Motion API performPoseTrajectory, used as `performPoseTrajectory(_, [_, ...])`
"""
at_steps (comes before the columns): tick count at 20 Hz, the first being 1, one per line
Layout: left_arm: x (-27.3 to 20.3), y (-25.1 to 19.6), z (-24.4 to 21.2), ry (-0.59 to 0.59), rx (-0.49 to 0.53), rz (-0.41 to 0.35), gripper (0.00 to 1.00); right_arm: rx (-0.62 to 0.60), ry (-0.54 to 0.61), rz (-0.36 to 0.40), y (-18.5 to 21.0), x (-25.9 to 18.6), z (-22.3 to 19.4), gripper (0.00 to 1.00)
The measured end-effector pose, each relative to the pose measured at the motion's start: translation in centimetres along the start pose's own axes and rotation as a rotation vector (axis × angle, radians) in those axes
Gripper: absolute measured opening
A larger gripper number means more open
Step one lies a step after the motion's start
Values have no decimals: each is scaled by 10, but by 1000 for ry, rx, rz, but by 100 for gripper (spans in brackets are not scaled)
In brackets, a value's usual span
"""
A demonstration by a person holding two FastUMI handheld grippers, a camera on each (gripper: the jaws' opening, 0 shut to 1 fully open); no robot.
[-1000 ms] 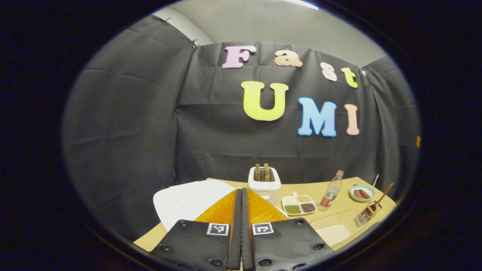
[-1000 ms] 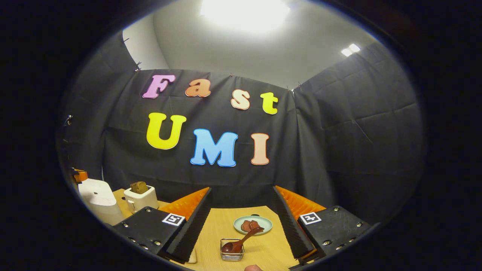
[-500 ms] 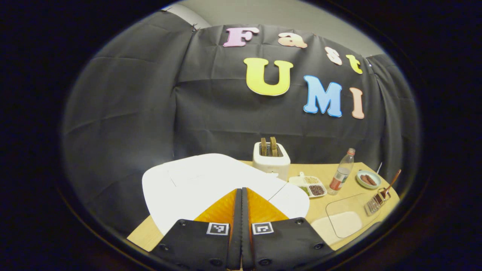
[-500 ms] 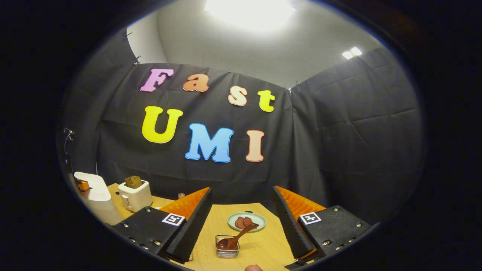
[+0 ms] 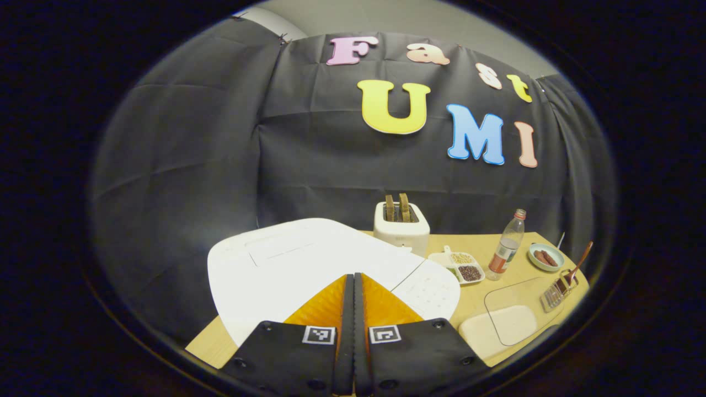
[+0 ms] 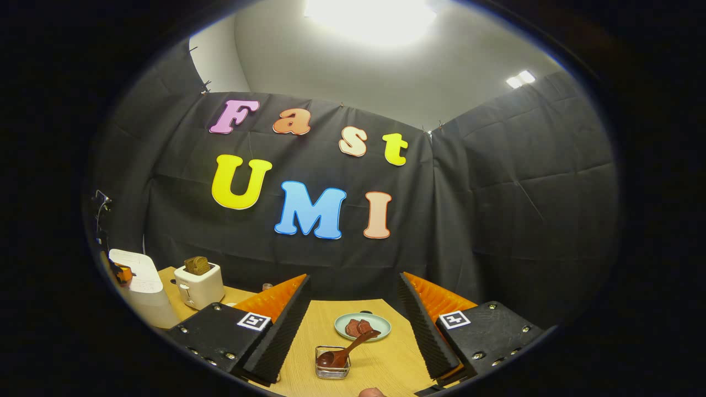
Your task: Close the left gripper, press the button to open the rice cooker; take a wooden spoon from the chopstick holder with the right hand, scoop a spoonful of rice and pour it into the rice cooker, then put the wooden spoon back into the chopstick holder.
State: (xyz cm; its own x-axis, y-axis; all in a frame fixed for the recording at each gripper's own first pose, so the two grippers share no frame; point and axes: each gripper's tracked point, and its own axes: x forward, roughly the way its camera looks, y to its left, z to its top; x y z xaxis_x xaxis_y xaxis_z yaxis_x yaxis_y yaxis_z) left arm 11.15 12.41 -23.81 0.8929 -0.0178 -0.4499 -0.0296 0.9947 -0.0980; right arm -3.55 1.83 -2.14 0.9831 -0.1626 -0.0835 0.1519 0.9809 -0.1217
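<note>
Looking along the left gripper view, I see my left gripper (image 5: 353,278) with its fingers pressed together, nothing between them, poised over the white rice cooker (image 5: 298,264) — whether the tips touch the lid I cannot tell. Far right, the wooden spoon (image 5: 576,270) leans in the chopstick holder (image 5: 557,292). In the right gripper view, my right gripper (image 6: 353,286) is spread wide and empty — the wooden spoon (image 6: 347,350) sits in the chopstick holder (image 6: 332,370) between the fingers, untouched, beside a plate (image 6: 380,331).
</note>
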Motion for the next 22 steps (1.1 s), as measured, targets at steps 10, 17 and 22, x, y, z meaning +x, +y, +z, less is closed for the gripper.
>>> performPoseTrajectory(10, [-54,-5,102,-239,124,134,8,50,-36,52,-24,17,5,95])
performPoseTrajectory(17, [-125,-43,136,-358,96,112,36,108,-34,91,-35,35,-5,95])
performPoseTrajectory(22, [-166,-77,155,-430,96,70,97,121,-12,101,-42,59,-19,95])
